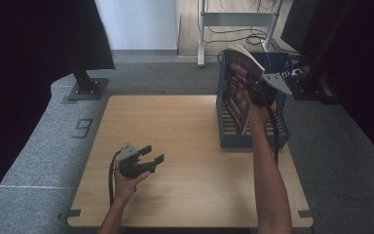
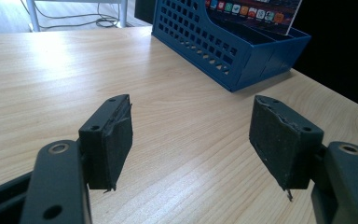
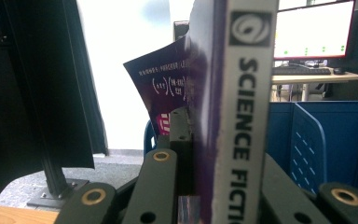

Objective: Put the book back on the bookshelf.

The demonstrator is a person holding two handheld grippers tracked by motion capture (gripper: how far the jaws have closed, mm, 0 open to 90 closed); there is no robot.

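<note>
where grey carpet (image 1: 39, 146) surrounds, wooden table (image 1: 185, 146)

A dark purple paperback book (image 1: 237, 87) with a white spine reading "SCIENCE FICTION" stands upright, slightly tilted, at the upper right of the frame, above a blue slotted file rack (image 1: 277, 134).

**A lab or office test room**

The setting looks like a lab-style office. A plain wooden surface (image 1: 185, 161) stands on grey carpet (image 1: 34, 146), flanked by black curtains (image 1: 24, 44) and a black metal stand bolted to a floor plate (image 1: 85, 87). Loose cables (image 1: 243, 36) trail under a metal frame desk (image 1: 236, 22) behind. The right gripper view shows a lit computer monitor (image 3: 314, 28) with a keyboard (image 3: 303, 71) on a further desk.
</note>
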